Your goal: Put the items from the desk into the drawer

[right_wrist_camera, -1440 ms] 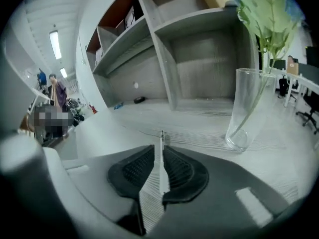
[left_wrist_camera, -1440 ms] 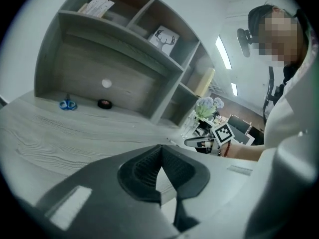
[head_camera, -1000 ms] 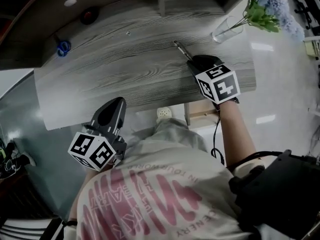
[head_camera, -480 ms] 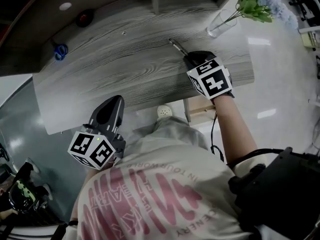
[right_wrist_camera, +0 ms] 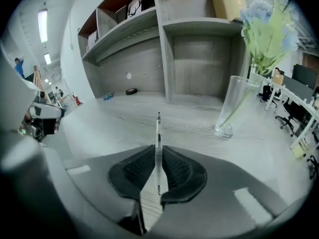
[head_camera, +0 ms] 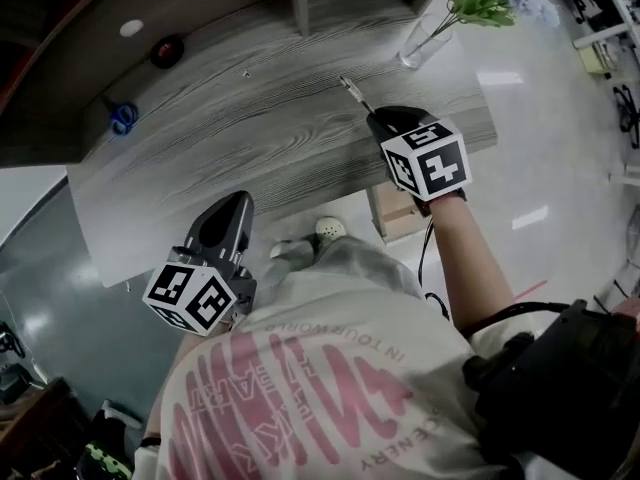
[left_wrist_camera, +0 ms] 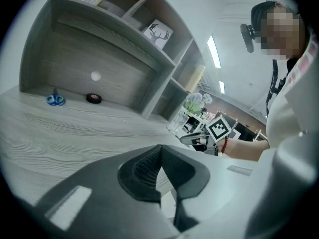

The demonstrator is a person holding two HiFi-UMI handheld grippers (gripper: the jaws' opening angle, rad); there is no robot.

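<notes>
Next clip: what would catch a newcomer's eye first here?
The right gripper, whose jaws have just been closing, clamps a thin pen that sticks out forward over the grey wood-grain desk. Beyond it to the right stands a glass vase of pale flowers. The left gripper is shut and empty near the desk's front edge.

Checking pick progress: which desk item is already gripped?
The pen, pinched in the right gripper; the black tape roll and blue item lie far back on the desk.
</notes>
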